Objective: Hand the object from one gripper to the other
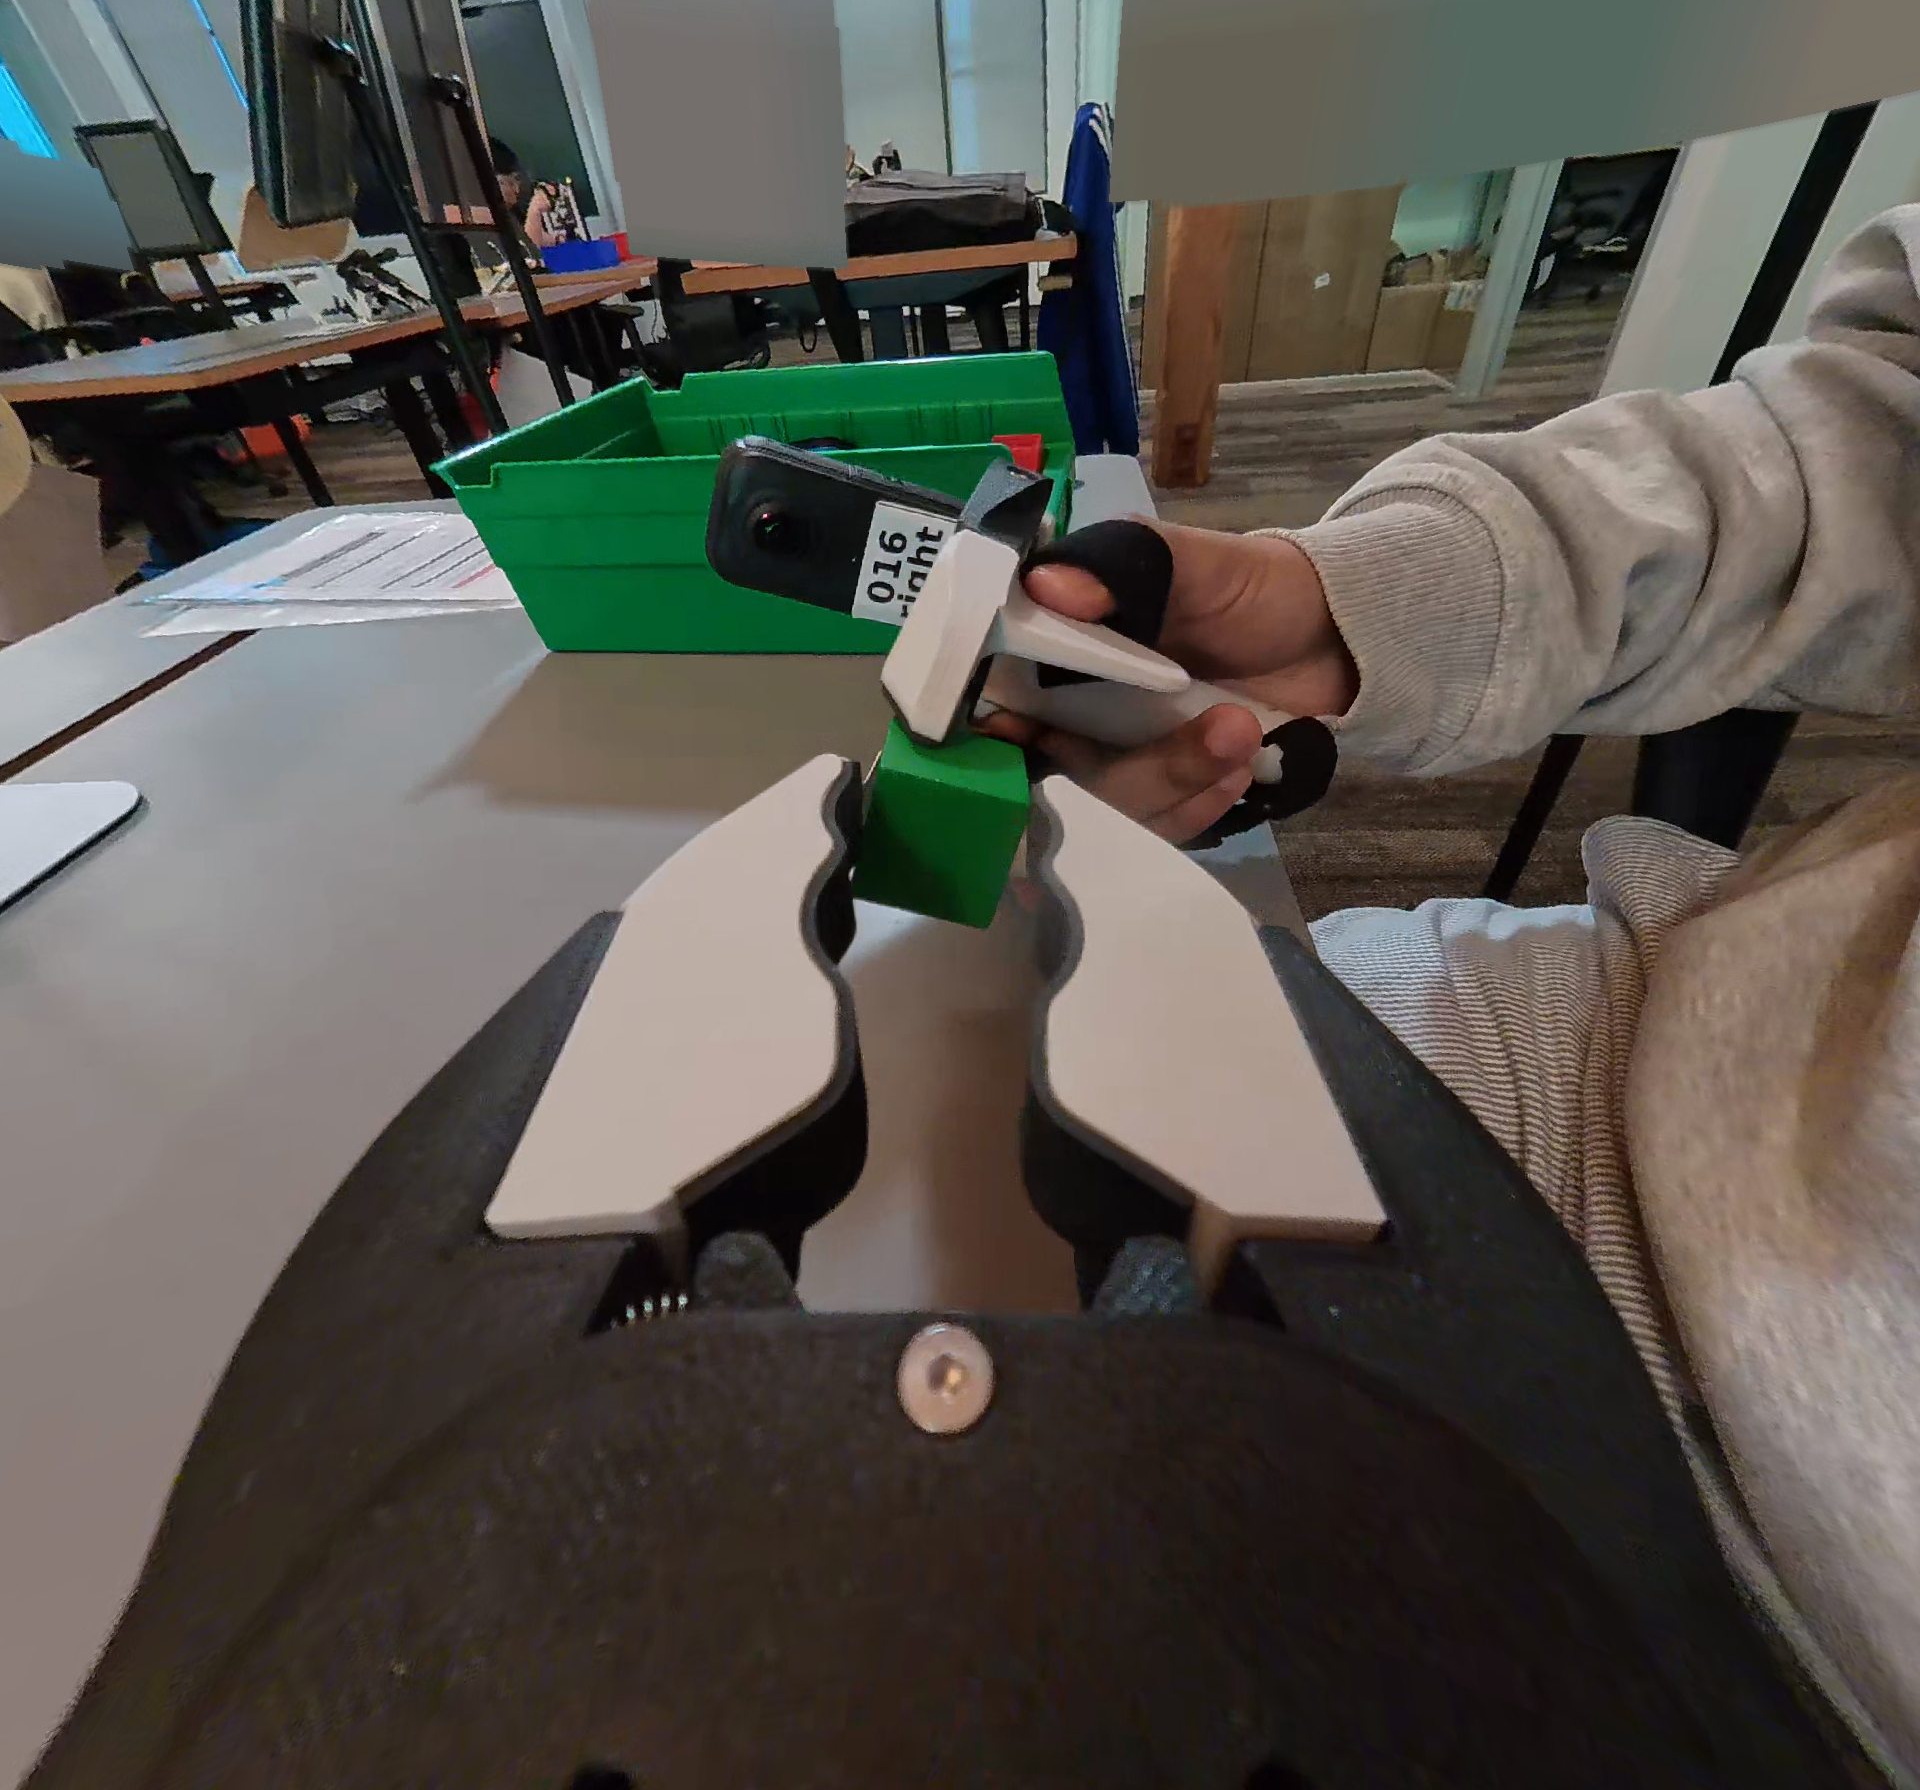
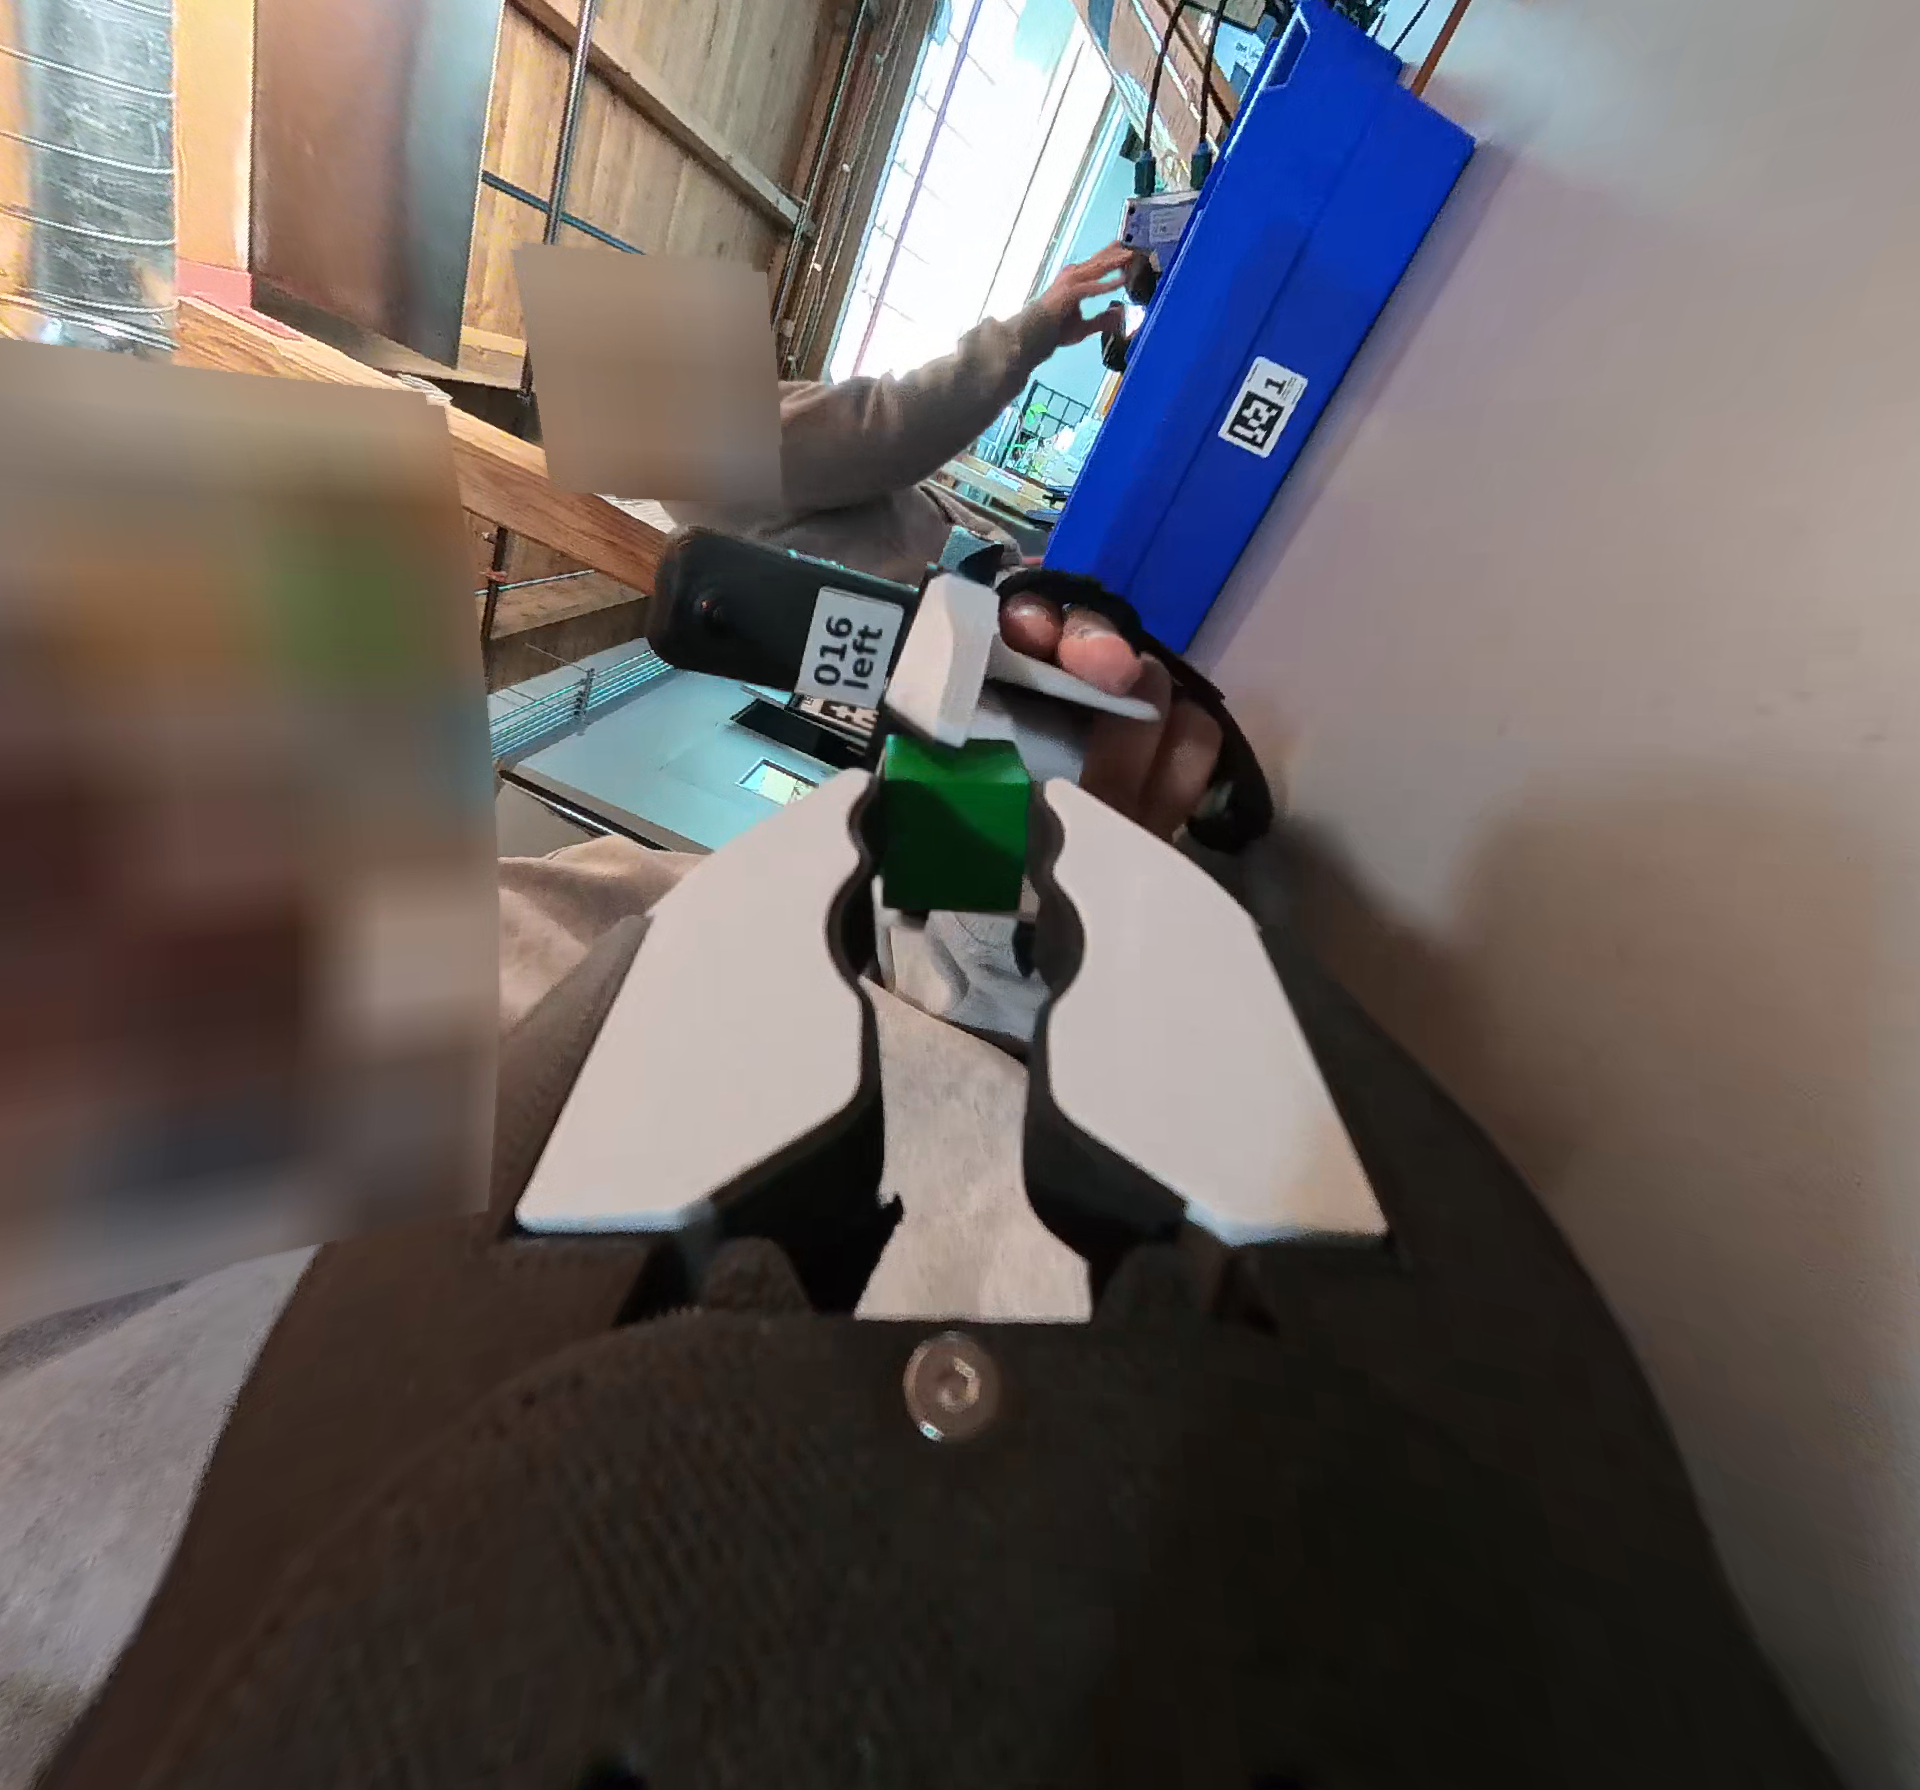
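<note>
A green block (image 1: 940,841) is held in the air above the grey table (image 1: 312,909), between both grippers. My left gripper (image 1: 948,805) has its two white fingertips closed on the block's sides. My right gripper (image 2: 954,805) grips the same block (image 2: 951,847) the same way, from the opposite side. In the left wrist view the right gripper's white finger (image 1: 951,639) lies over the block's top, held by a hand (image 1: 1226,660). In the right wrist view the left gripper's white finger (image 2: 940,660) sits over the block's top.
A green bin (image 1: 623,535) stands on the table behind the block, with papers (image 1: 343,566) to its left. A blue bin (image 2: 1299,306) stands on the table in the right wrist view, where another person reaches beside it. The holder's grey sleeve (image 1: 1610,577) comes in from the right. Only a small space, under 4 cm, lies between the two pairs of fingers.
</note>
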`<state>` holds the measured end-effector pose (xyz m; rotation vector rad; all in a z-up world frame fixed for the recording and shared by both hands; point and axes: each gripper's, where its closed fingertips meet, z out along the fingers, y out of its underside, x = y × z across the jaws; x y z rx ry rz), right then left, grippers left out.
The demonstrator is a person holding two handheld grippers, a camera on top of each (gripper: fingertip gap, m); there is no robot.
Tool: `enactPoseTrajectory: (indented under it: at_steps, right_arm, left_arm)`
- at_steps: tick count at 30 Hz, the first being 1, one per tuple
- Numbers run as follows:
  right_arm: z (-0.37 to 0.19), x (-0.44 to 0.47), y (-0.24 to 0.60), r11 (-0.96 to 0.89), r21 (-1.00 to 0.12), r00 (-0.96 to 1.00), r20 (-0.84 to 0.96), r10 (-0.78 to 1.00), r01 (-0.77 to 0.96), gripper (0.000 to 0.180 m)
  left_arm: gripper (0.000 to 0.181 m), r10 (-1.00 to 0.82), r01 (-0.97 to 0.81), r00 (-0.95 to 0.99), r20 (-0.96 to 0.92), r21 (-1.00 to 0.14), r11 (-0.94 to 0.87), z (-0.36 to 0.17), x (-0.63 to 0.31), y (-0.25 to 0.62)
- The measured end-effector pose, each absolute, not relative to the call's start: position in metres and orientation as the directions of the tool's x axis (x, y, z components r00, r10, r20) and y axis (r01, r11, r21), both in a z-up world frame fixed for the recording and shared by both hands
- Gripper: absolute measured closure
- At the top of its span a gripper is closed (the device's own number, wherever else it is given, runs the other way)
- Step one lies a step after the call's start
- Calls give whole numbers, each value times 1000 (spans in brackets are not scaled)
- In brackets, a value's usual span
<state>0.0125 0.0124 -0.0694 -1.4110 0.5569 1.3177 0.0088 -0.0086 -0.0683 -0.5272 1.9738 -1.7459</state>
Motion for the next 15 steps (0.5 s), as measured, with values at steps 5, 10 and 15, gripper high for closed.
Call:
enactPoseTrajectory:
  at_steps: [5, 10, 15]
  right_arm:
    - [-73, 18, 18, -247, -463, 389, -872, 297, -851, 131]
    - [-60, 33, 16, -82, -603, 563, -779, 277, -794, 109]
    - [-41, 40, 10, 86, -830, 823, -524, 220, -551, 103]
  left_arm:
    - [152, -559, -40, -829, -19, -995, 93, -69, 11, -7]
    - [152, -568, -117, -817, 99, -993, -4, -65, 17, 1]
    - [152, -458, -295, -804, 379, -923, -246, -56, 21, 11]
